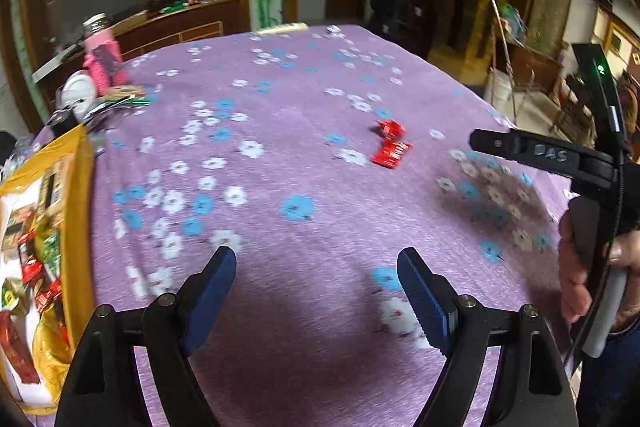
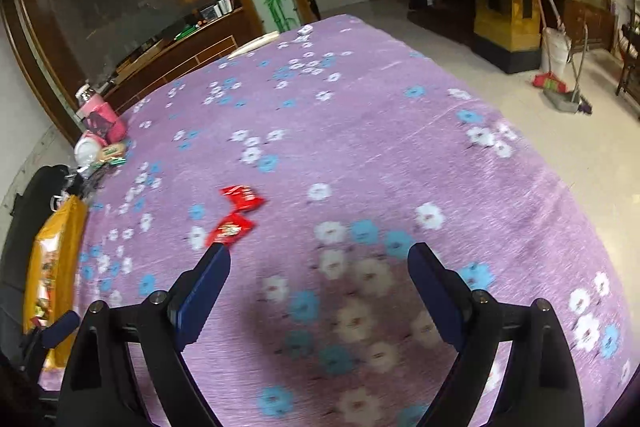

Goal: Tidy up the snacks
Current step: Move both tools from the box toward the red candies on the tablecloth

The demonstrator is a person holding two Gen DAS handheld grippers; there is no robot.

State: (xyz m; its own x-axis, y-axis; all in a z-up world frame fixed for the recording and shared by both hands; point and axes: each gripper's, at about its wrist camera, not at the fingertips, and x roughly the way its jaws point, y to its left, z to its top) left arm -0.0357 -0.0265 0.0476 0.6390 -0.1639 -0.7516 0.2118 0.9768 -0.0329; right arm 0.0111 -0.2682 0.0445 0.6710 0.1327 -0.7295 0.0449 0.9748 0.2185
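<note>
Purple cloth printed with white and blue flowers covered the wide surface [image 1: 304, 163], with a dim wood-panelled room and a glass partition behind it. Two red snack packets lay loose near the middle of the cloth, one [image 1: 390, 128] just beyond the other [image 1: 391, 154], possibly touching. In the right wrist view the same pair sat left of centre, the nearer packet [image 2: 230, 230] just past the tip of that tool's left finger.

At the left edge of the left wrist view stood a yellow-rimmed box [image 1: 82, 187] already holding assorted wrapped snacks. A pink bottle [image 1: 102, 61] and other clutter sat at upper left.

Both tools were spread wide with nothing between their blue pads. The left tool [image 1: 316, 267] hung over bare cloth, well short of the packets. The right tool [image 2: 318, 267] was closer to them; it also showed at the right edge of the left wrist view, gripped by a hand [image 1: 580, 267].

The likely step was picking up a red packet for the box. It would go best with the right tool, brought leftward until the nearer packet sat between the pads, then lowered flat to the cloth before closing, since thin wrappers slip and the cloth could bunch up.
</note>
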